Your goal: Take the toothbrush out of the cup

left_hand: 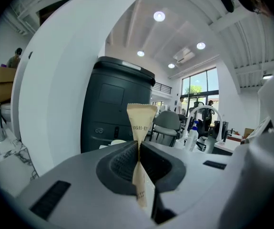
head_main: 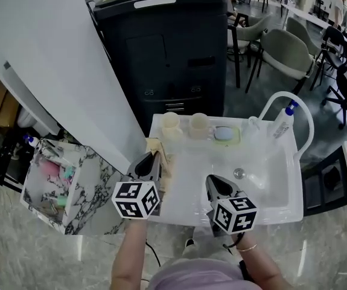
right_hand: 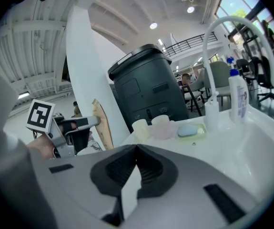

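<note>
so the left gripper (left_hand: pixel 139 147) is clamped on the paper-wrapped toothbrush (left_hand: pixel 141 118), upright by the sink (head_main: pixel 270 183)'s left edge, clear of the two cups (head_main: pixel 171 125) at the back, and the right gripper (right_hand: pixel 137 149) is closed on nothing

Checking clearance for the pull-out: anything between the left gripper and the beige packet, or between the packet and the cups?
Nothing visible. The left gripper has its fingers shut on the beige packet, presumably the wrapped toothbrush. It hangs near the left edge of the sink, apart from the cups at the back rim.
</note>
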### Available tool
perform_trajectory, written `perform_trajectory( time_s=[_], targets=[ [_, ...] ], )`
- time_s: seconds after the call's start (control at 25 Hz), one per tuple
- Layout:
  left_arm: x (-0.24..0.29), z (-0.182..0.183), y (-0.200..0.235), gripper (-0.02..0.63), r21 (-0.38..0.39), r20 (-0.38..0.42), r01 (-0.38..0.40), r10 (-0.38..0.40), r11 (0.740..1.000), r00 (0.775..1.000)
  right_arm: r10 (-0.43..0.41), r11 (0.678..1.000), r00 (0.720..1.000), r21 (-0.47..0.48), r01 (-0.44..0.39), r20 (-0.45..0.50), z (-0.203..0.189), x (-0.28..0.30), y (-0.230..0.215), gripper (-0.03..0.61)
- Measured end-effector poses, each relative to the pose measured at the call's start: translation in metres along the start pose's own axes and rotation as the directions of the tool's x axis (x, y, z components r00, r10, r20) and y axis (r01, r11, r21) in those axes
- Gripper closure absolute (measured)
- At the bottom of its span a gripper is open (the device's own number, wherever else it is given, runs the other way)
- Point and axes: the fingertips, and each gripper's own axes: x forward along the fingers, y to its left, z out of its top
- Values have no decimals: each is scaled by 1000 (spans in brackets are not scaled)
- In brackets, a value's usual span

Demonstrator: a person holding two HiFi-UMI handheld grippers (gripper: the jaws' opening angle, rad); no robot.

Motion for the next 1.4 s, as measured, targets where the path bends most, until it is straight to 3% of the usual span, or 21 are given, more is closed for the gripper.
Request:
perform_trajectory(
  time_s=[0.6,1.4],
  targets=[
    [7,-94,-21,594,-39,-223,30,-38,999,974,-48,998,999,30,49,-22,-21,-14,-16,574],
    [82,-150,-18,595,-6,-410,-8,4,1000,912,-67,996,996,63,70,-56,-12,12,-58,574]
  ],
)
